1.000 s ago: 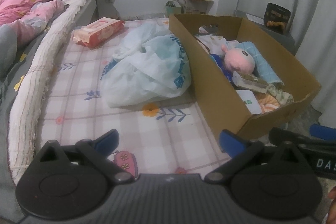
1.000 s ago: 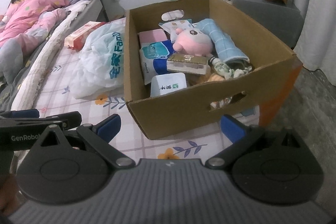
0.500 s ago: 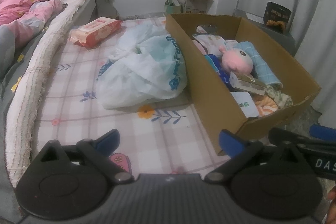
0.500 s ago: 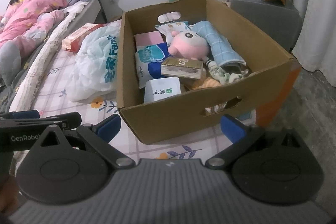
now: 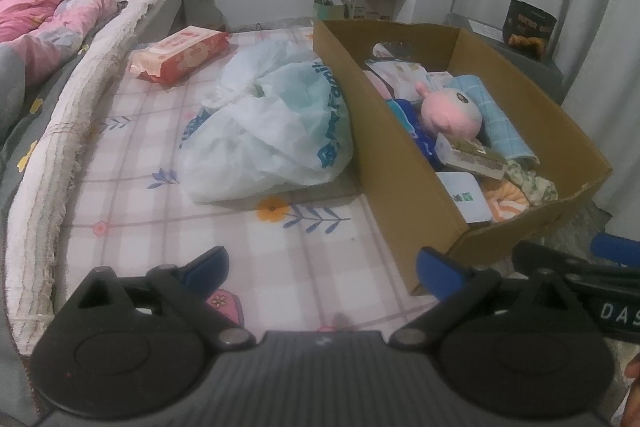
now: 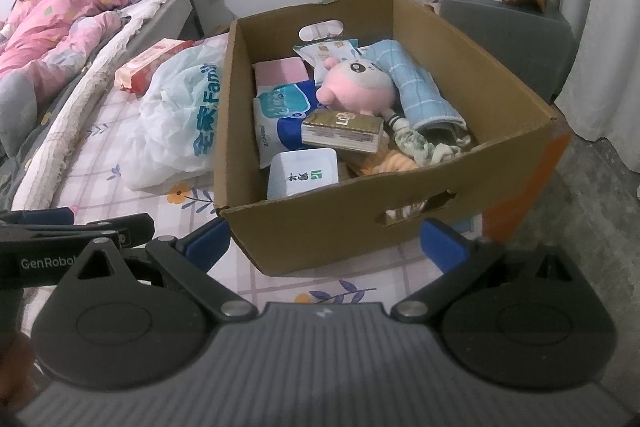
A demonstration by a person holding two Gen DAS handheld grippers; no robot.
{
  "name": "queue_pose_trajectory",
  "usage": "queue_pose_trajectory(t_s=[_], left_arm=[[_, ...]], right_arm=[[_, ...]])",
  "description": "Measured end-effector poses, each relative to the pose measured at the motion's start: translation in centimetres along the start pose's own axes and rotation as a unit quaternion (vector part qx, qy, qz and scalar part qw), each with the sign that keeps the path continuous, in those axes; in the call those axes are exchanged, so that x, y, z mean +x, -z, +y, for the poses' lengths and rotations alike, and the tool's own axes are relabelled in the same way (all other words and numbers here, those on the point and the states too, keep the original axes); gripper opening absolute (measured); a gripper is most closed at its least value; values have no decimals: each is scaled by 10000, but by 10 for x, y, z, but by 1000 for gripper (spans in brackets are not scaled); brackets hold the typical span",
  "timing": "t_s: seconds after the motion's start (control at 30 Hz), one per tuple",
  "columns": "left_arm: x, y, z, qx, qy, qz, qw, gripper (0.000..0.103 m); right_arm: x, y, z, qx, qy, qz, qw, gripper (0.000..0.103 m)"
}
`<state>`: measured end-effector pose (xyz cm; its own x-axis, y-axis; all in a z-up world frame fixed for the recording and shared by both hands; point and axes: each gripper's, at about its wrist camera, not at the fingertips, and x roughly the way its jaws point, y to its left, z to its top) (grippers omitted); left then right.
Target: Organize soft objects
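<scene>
box: we see an open brown cardboard box (image 6: pixel 400 203) on the checked floral sheet (image 5: pixel 280 239), hand-hole cut in its near wall, orange patch on its right corner.
plush: pink round plush toy (image 6: pixel 356 87) with a printed face lies near the box centre, on top of the other items.
towel: light blue checked towel (image 6: pixel 424 87), rolled, at 3 o'clock of the plush, touching it.
other contents: blue-white tissue pack (image 6: pixel 280 123) at 8 o'clock of the plush; gold-brown packet (image 6: pixel 342 131) just below the plush; white pack with green print (image 6: pixel 304 175) at the near wall; patterned cloth (image 6: pixel 420 147) and something orange, soft (image 6: pixel 396 161) at the near right.
bag: white plastic bag (image 5: pixel 272 131) with blue print, crumpled, touching the box's left wall.
wipes: red-pink pack (image 5: pixel 180 55) at 11 o'clock of the bag, apart from it.
right gripper (image 6: pixel 325 241): we read it spread wide, empty; box's near wall sits between the blue fingertips, plush at 12 o'clock.
left gripper (image 5: pixel 322 265): also spread, empty, over the sheet; box corner by its right tip, plush at 1 o'clock, bag at 12.
</scene>
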<state>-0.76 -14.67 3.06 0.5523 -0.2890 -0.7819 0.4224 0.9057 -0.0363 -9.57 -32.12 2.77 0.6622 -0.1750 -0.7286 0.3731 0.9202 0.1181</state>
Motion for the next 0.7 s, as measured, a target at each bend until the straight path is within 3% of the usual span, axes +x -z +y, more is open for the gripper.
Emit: queue_pose_trajectory(t_s=[0.7], left_arm=[[-1,-3,-2,-6,-18,0,10000,101]], right_arm=[[2,-7,-4,-178,4,3,9998,102]])
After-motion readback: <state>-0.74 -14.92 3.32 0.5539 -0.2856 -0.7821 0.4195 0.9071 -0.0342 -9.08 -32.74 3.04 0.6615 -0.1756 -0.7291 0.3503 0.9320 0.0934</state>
